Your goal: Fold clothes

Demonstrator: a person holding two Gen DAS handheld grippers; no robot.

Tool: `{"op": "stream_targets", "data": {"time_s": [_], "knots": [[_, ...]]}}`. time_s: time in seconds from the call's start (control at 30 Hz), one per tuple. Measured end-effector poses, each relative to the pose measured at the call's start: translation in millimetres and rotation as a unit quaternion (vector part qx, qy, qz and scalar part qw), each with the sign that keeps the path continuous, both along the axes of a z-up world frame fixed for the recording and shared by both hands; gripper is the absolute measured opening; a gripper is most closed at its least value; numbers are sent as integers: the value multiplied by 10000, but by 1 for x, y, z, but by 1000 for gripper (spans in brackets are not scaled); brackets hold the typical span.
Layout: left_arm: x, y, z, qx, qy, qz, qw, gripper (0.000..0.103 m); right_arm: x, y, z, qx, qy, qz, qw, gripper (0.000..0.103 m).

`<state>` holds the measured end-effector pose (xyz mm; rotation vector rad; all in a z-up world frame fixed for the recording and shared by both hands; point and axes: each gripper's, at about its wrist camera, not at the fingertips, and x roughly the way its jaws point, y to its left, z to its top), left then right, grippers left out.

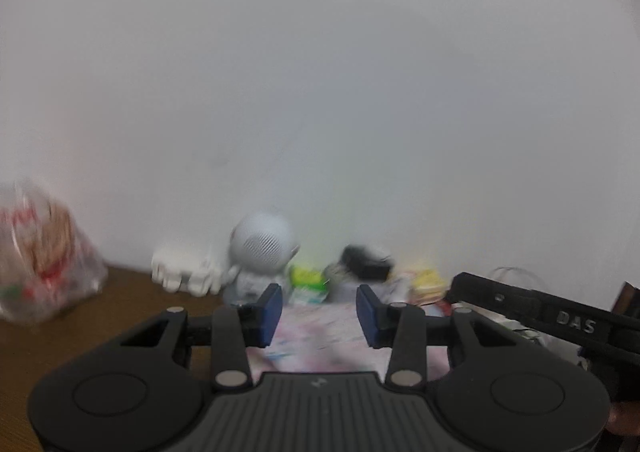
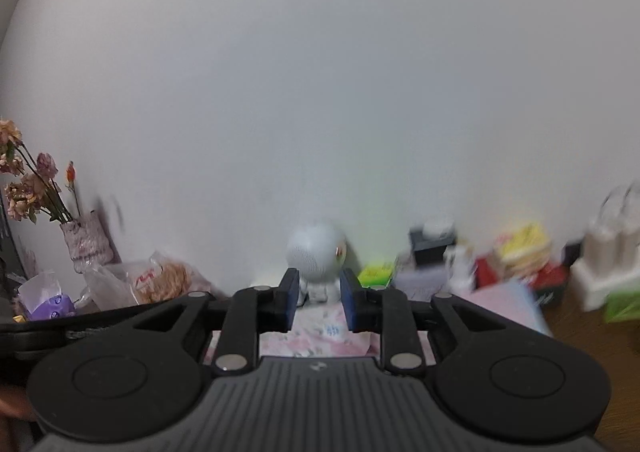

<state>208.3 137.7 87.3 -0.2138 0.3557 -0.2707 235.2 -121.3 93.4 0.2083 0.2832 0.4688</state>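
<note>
white wall point(image 1: 320, 92) fills the background | brown tabletop point(image 1: 132, 292) | pink patterned garment point(image 1: 320, 336) lies below both grippers | left gripper point(image 1: 319, 314) jaws apart, nothing between | right gripper point(image 2: 319, 302) jaws apart, empty | white round-headed figurine point(image 2: 316, 256) at wall

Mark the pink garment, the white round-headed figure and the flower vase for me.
pink garment point(image 2: 320, 336), right wrist view, printed fabric between the fingers.
white round-headed figure point(image 1: 262, 246), left wrist view, perforated head.
flower vase point(image 2: 86, 246), right wrist view, vase body.
</note>
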Motion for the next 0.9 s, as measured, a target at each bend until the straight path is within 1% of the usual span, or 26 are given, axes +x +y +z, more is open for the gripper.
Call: {"op": "stream_targets", "data": {"time_s": [0.03, 0.07, 0.13, 0.17, 0.23, 0.27, 0.3, 0.33, 0.37, 0.43, 0.47, 0.53, 0.57, 0.6, 0.67, 0.77, 0.8, 0.83, 0.9], "knots": [[-15, -6, 7, 30, -37, -38, 10000, 41, -8, -3, 8, 2, -33, -33, 10000, 28], [-29, -12, 14, 59, -74, -77, 9999, 47, -22, -7, 15, 60, -50, -67, 9999, 30], [-59, -26, 27, 125, -134, -152, 9997, 56, -49, -18, 24, 183, 20, -114, 9998, 39], [-73, -39, 30, 202, -77, -185, 9996, 57, -64, -24, 27, 236, 65, -135, 9996, 42], [-106, -42, 27, 359, 93, -234, 9990, 59, -95, -33, 25, 270, 200, -145, 9993, 50], [-122, -44, 24, 424, 194, -250, 9986, 62, -112, -38, 23, 268, 276, -134, 9992, 52], [-139, -46, 20, 478, 298, -266, 9981, 64, -128, -43, 20, 266, 353, -123, 9989, 58], [-155, -47, 14, 466, 426, -287, 9976, 65, -143, -45, 13, 204, 455, -91, 9987, 65], [-171, -47, 8, 455, 553, -308, 9970, 65, -158, -47, 6, 142, 556, -59, 9983, 68], [-204, -45, -9, 417, 762, -330, 9957, 67, -187, -48, -12, -39, 855, -4, 9963, 70], [-216, -40, -17, 401, 839, -282, 9953, 68, -202, -46, -22, -219, 961, 117, 9951, 71], [-242, -36, -34, 419, 977, -106, 9943, 68, -230, -45, -42, -533, 1148, 270, 9916, 78], [-253, -36, -43, 425, 1041, -9, 9937, 68, -244, -46, -51, -666, 1230, 302, 9897, 78], [-261, -37, -49, 440, 1093, 78, 9930, 68, -258, -47, -60, -798, 1310, 334, 9876, 78], [-274, -39, -57, 456, 1124, 187, 9924, 68, -279, -50, -70, -830, 1395, 317, 9862, 79], [-284, -52, -65, 537, 1135, 258, 9917, 68, -301, -58, -78, -881, 1430, 173, 9856, 90], [-286, -56, -68, 566, 1154, 250, 9914, 69, -305, -59, -80, -912, 1445, 84, 9853, 96], [-287, -62, -70, 611, 1180, 248, 9908, 69, -306, -59, -82, -942, 1449, -16, 9850, 100], [-286, -69, -75, 726, 1205, 319, 9896, 69, -307, -59, -87, -989, 1433, -140, 9846, 102]]}}
